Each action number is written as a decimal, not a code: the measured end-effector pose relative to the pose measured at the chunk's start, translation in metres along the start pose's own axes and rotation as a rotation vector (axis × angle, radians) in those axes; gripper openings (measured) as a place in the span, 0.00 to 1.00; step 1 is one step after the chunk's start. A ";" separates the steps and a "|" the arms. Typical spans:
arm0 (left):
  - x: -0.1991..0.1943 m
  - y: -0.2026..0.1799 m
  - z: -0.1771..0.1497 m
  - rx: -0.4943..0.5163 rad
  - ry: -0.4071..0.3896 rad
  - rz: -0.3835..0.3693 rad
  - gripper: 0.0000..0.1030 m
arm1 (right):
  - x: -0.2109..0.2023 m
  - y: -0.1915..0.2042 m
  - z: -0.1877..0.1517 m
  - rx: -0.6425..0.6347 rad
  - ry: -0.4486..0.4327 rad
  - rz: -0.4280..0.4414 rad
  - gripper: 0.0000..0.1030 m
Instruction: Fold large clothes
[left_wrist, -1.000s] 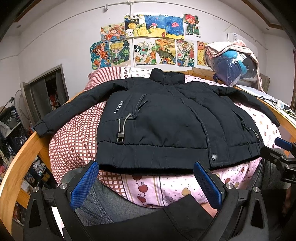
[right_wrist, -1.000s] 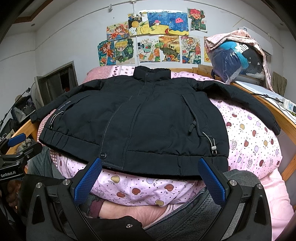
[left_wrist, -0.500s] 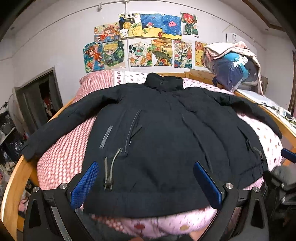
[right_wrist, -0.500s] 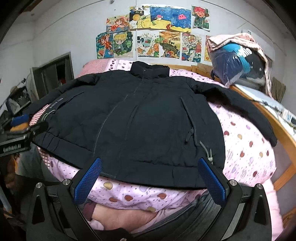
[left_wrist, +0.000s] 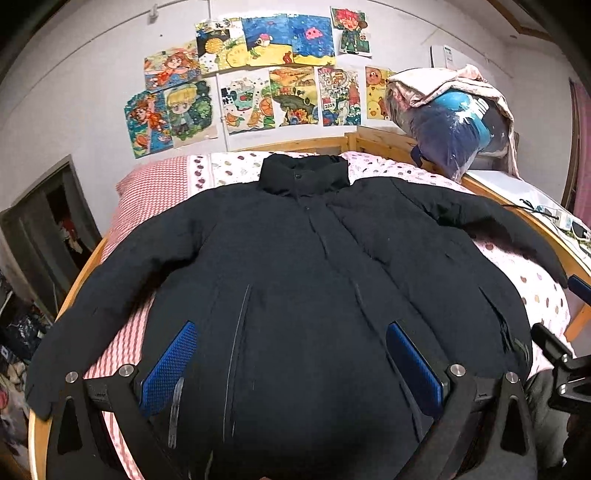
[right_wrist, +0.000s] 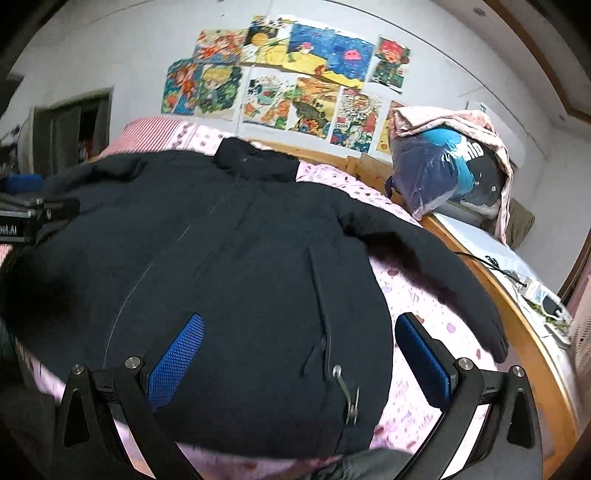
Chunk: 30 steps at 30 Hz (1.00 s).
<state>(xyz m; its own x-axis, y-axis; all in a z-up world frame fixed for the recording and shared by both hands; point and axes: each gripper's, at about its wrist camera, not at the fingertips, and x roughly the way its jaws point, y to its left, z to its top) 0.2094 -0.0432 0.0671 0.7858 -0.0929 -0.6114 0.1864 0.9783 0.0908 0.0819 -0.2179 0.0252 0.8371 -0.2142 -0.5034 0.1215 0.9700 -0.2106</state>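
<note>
A black padded jacket (left_wrist: 314, 280) lies spread front-up, sleeves out, on the pink spotted bed (left_wrist: 532, 280). Left gripper (left_wrist: 291, 363) and right gripper (right_wrist: 299, 356) hover over its hem, fingers wide apart, holding nothing.

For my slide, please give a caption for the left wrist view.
Open left gripper above the hem of a black jacket spread flat on the bed.

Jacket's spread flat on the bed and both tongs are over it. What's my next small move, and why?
Probably lower the right tongs onto the hem corner beside the cord toggle and close. The black jacket lies flat, front up, sleeves spread, with nothing folded yet. Both the right and left tongs are open above the lower body, gripping nothing, so a fold needs a hold first.
</note>
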 end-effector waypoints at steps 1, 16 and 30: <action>0.005 0.000 0.007 -0.001 0.006 -0.003 1.00 | 0.005 -0.006 0.000 0.024 -0.008 0.011 0.99; 0.096 -0.032 0.092 0.035 0.095 -0.043 1.00 | 0.105 -0.092 0.034 0.344 0.045 0.047 0.99; 0.200 -0.096 0.129 0.000 0.124 -0.210 1.00 | 0.185 -0.201 -0.033 0.952 0.095 0.045 0.99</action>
<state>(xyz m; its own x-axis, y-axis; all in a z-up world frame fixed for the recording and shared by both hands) 0.4249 -0.1796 0.0370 0.6517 -0.2708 -0.7085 0.3381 0.9399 -0.0483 0.1950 -0.4559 -0.0529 0.8099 -0.1425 -0.5690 0.5080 0.6553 0.5590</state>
